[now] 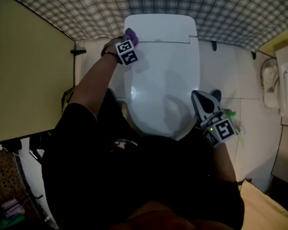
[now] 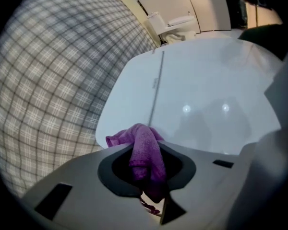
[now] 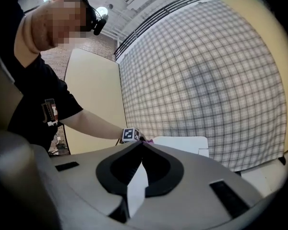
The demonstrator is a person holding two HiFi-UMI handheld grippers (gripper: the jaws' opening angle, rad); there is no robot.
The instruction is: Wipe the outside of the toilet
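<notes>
The white toilet (image 1: 161, 71) stands with its lid down against the plaid wall. At the lid's back left corner, my left gripper (image 1: 131, 36) is shut on a purple cloth (image 1: 131, 34). In the left gripper view the cloth (image 2: 145, 152) hangs bunched between the jaws just above the glossy lid (image 2: 201, 95). My right gripper (image 1: 196, 96) is by the lid's front right edge, its jaws shut with nothing in them. In the right gripper view its tips (image 3: 141, 143) meet, and the toilet (image 3: 182, 143) and the left gripper's marker cube (image 3: 130, 134) lie beyond them.
A yellow partition (image 1: 29, 75) closes the left side and a plaid wall (image 1: 149, 1) runs behind the toilet. White floor tiles (image 1: 249, 123) lie to the right, with a white wall fixture (image 1: 283, 80) and a small green object (image 1: 229, 113) near my right gripper.
</notes>
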